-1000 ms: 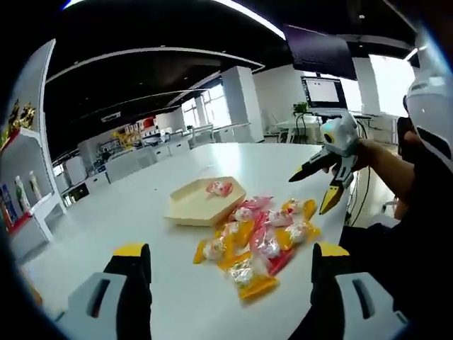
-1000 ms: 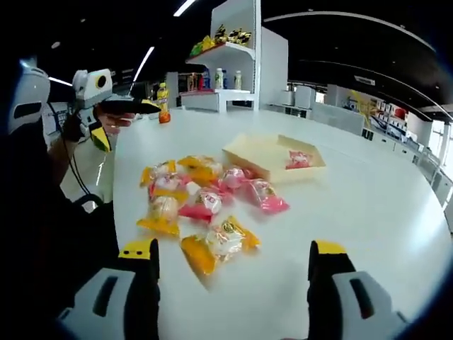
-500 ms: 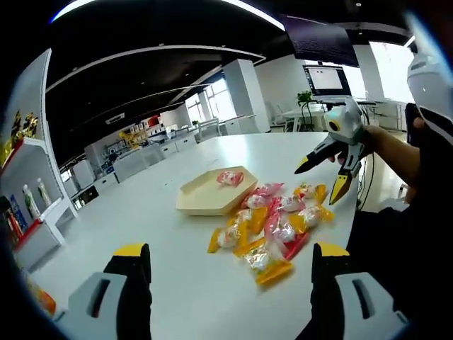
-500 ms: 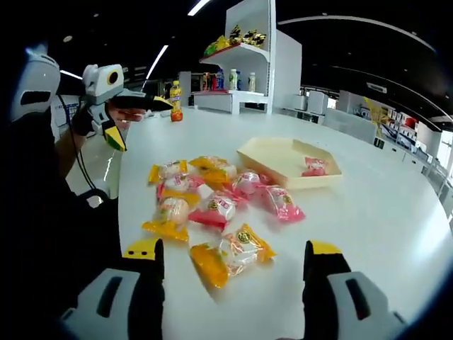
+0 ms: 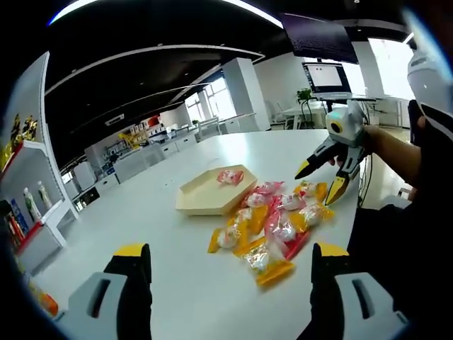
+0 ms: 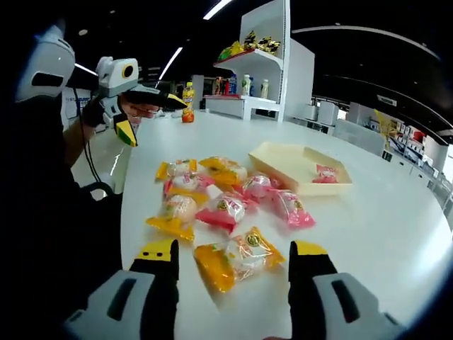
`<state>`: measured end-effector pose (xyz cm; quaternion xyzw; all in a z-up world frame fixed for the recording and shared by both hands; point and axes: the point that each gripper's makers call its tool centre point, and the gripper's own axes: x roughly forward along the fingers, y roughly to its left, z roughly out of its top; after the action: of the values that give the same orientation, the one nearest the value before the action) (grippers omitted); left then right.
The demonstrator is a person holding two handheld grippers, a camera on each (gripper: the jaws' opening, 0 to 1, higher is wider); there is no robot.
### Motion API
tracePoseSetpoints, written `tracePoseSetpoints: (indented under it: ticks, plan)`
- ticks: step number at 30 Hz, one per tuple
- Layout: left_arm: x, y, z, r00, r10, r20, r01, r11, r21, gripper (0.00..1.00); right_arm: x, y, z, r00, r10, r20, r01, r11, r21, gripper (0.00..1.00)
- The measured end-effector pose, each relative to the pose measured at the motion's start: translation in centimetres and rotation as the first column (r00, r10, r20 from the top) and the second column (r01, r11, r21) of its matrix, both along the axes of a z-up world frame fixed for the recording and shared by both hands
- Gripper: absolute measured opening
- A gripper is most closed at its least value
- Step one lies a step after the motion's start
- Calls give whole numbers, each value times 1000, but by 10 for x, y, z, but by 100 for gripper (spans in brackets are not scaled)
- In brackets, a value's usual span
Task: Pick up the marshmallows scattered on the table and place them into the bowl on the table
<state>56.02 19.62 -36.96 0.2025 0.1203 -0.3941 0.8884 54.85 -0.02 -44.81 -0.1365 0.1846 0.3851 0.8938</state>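
On table: wrapped marshmallows heaped beside bowl; both grippers spread, empty. Next: right gripper pinches nearest orange packet.

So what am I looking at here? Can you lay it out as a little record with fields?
setting: large open room, white table
bowl: shallow cream tray, one pink wrapped marshmallow already inside
loose sweets: pile of wrapped marshmallows in yellow and pink wrappers, beside the bowl
nearest piece: orange-wrapped marshmallow, just ahead of the right gripper
left gripper: open, held above the table, holding nothing
right gripper: open, low over the table, holding nothing
background: white shelf with bottles
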Motion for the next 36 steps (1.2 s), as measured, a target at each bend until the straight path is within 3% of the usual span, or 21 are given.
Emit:
tracePoseSetpoints:
  ticks: [4, 11, 36]
  plan:
    - [0, -2, 1, 1000, -4, 4, 4, 1000, -1, 93, 2, -1, -2, 1000, 2, 8, -2, 1000, -17, 60]
    - [0, -4, -1, 1000, -6, -1, 6, 1000, 3, 93, 2, 0, -2, 999, 14, 32, -13, 1000, -29, 46]
    - [-2, -7, -2, 1000, -10, -11, 10, 1000, -5, 92, 1, 1, -2, 1000, -4, 25, 5, 1000, -18, 43]
